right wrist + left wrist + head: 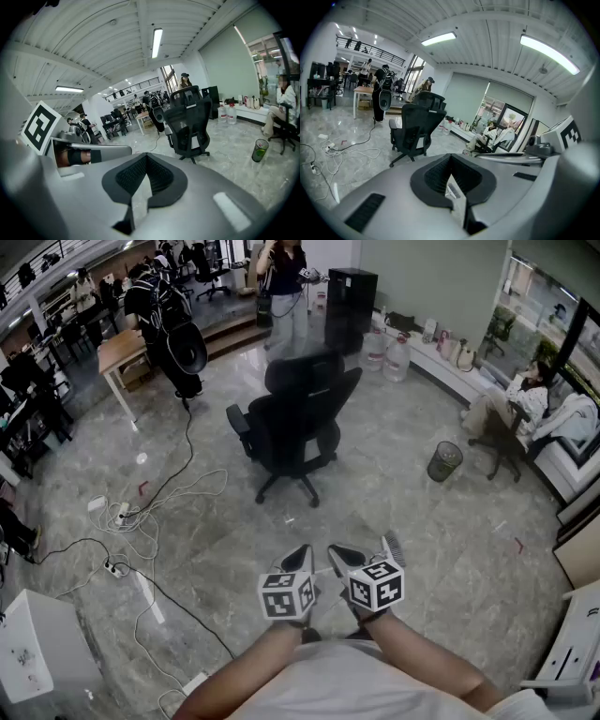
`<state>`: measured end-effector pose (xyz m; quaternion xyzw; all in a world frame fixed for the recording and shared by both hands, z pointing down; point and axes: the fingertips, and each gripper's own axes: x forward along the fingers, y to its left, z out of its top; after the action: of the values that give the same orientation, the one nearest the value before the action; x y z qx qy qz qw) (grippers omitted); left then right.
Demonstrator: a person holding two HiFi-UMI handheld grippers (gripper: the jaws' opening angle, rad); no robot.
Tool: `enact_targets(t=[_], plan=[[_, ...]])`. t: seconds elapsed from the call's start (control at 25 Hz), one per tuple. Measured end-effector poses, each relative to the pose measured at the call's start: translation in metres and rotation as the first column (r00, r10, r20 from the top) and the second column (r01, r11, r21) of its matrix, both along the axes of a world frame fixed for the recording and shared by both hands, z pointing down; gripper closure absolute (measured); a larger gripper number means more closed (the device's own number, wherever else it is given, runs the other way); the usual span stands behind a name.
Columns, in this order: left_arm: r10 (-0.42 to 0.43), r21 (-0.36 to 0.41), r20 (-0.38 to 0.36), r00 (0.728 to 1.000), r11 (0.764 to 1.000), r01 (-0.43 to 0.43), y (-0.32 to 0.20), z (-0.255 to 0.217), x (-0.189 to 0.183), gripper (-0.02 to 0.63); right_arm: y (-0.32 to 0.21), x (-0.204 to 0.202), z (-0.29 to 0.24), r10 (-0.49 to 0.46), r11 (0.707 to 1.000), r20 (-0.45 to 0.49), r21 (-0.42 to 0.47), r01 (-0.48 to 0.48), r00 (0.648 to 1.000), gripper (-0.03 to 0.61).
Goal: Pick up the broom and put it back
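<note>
Since I'm stood in the middle of a big open office, the shiny grey stone floor (450, 559) fills most of what I see. Right ahead of me on it is a black office chair (295, 423) on castors. Off to the right a person (520, 399) sits by the windows. On my left a mess of white and black cables (141, 521) sprawls over the floor. A small dark bin (444, 461) stands between the office chair and that seated person.

Both claws are held low in front of my body, side by side and close together. My left claw (302, 554) has its jaws pinched together at the tips with nothing in them. Same deal for my right claw (342, 552), tips together and empty.

The broom (392, 546), or at least what looks like it, is a small pale bristled head down on the floor. In the head view it shows just right of the right claw's tip. It also peeks through the gap under the left claw's closed jaws (453, 190). I can't make out its handle, and neither claw has hold of it
</note>
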<state>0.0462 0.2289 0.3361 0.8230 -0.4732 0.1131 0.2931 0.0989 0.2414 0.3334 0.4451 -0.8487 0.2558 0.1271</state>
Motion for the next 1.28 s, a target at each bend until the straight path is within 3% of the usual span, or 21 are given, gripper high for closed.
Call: enact_targets(t=[0.44, 0.76, 1.12, 1.28], plan=[[-0.008, 0.007, -0.020, 1.000, 1.000, 0.008, -0.003, -0.003, -0.014, 0.607, -0.004, -0.014, -0.006, -0.008, 1.000, 0.001, 0.009, 0.008, 1.000, 0.580], [-0.036, -0.023, -0.001, 0.999, 0.999, 0.036, -0.016, 0.010, -0.032, 0.606, -0.016, -0.037, 0.001, -0.078, 0.997, 0.011, -0.012, 0.078, 0.997, 0.578], [-0.105, -0.074, 0.032, 0.994, 0.992, 0.107, -0.082, 0.048, -0.051, 0.606, -0.095, -0.023, 0.050, -0.135, 0.988, 0.013, -0.075, 0.136, 0.991, 0.578], [-0.149, -0.095, 0.043, 0.988, 0.984, 0.152, -0.125, 0.062, -0.060, 0.607, -0.144, -0.025, 0.077, -0.216, 0.972, -0.022, -0.099, 0.213, 0.976, 0.578]])
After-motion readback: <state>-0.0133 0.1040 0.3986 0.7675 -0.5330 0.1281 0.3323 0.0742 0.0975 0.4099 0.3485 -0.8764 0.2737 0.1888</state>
